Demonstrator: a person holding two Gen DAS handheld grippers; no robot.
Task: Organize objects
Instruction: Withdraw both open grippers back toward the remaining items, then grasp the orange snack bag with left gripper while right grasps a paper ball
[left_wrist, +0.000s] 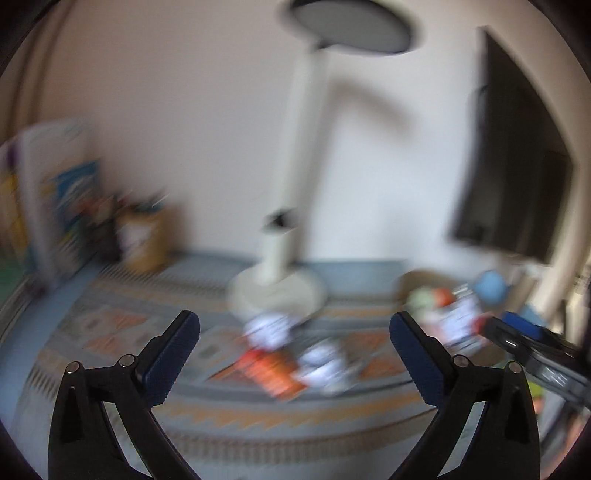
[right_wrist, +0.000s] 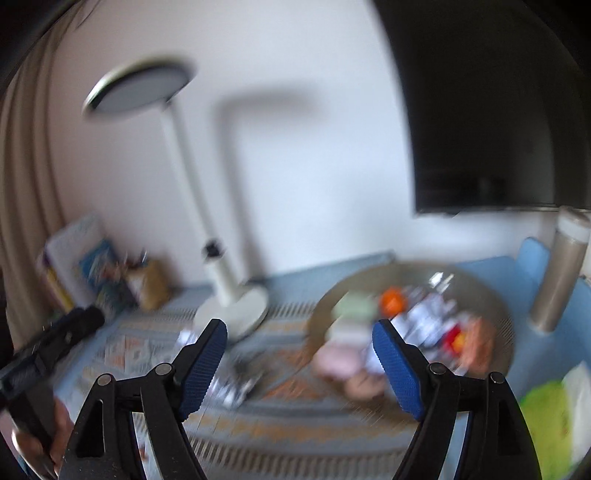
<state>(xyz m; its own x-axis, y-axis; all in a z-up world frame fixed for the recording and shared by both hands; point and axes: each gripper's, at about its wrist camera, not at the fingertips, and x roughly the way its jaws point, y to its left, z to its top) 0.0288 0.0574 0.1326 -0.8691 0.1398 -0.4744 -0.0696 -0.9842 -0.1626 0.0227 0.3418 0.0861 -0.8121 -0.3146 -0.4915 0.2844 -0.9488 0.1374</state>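
The left gripper (left_wrist: 294, 356) is held with its blue-padded fingers (left_wrist: 173, 354) spread wide, nothing between them. The right gripper (right_wrist: 299, 365) is likewise spread and empty. Both views are heavily blurred.

Beyond the left fingers, small wrapped packets (left_wrist: 295, 358), white and orange, are scattered on a patterned mat (left_wrist: 122, 332). Further packets are gathered in a round tray (right_wrist: 491, 295), seen past the right finger of the right gripper. A white desk lamp (left_wrist: 295, 206) is placed at the far side, its base touching the mat. Books (left_wrist: 55, 199) are stood at the far left, and a dark monitor (left_wrist: 513, 155) is mounted at the right. A beige cylindrical container (right_wrist: 561, 273) is set upright right of the tray.
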